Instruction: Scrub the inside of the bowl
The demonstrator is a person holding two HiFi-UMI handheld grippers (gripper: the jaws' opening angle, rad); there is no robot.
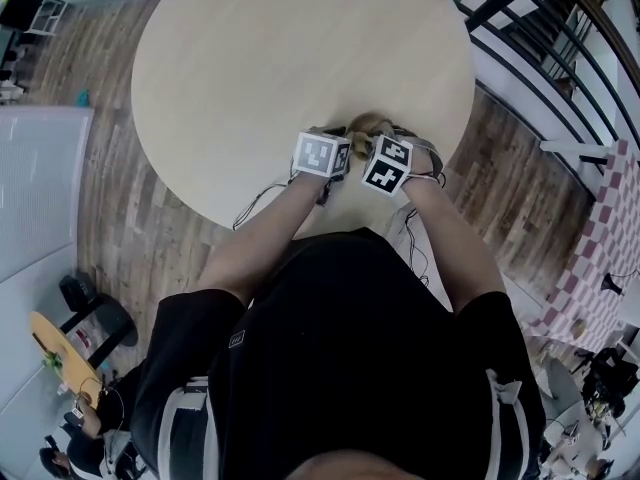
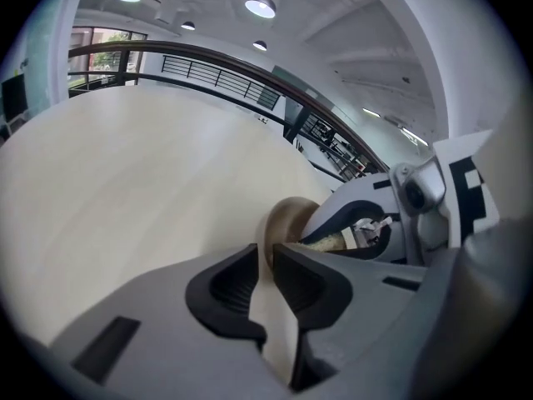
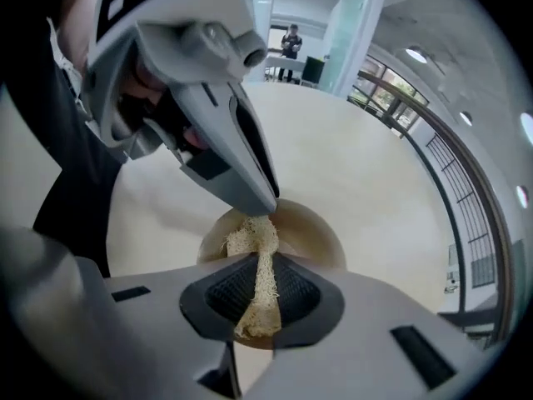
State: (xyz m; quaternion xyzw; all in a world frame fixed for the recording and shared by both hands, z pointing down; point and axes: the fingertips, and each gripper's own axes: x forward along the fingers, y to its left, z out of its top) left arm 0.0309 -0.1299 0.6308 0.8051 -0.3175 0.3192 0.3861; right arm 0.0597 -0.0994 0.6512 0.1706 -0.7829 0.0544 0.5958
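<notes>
A small tan bowl [image 1: 364, 125] stands on the round pale table [image 1: 300, 58] near its front edge, between my two grippers. My right gripper [image 3: 263, 261] is shut on a strip of pale loofah scrubber [image 3: 260, 294], whose free end hangs into the bowl [image 3: 321, 232]. My left gripper [image 2: 266, 255] has its jaws a little apart, the bowl's brown rim [image 2: 286, 223] sitting just at their tips, pads not pressing on it. In the right gripper view the left gripper's tip [image 3: 260, 200] rests at the bowl's rim. The marker cubes hide most of the bowl in the head view.
The table's near edge is right under my forearms. A dark railing [image 1: 545, 38] runs behind the table at the right. A checkered cloth [image 1: 600, 248] lies at far right, a small yellow table [image 1: 55, 343] at lower left. A person [image 3: 291, 40] stands far off.
</notes>
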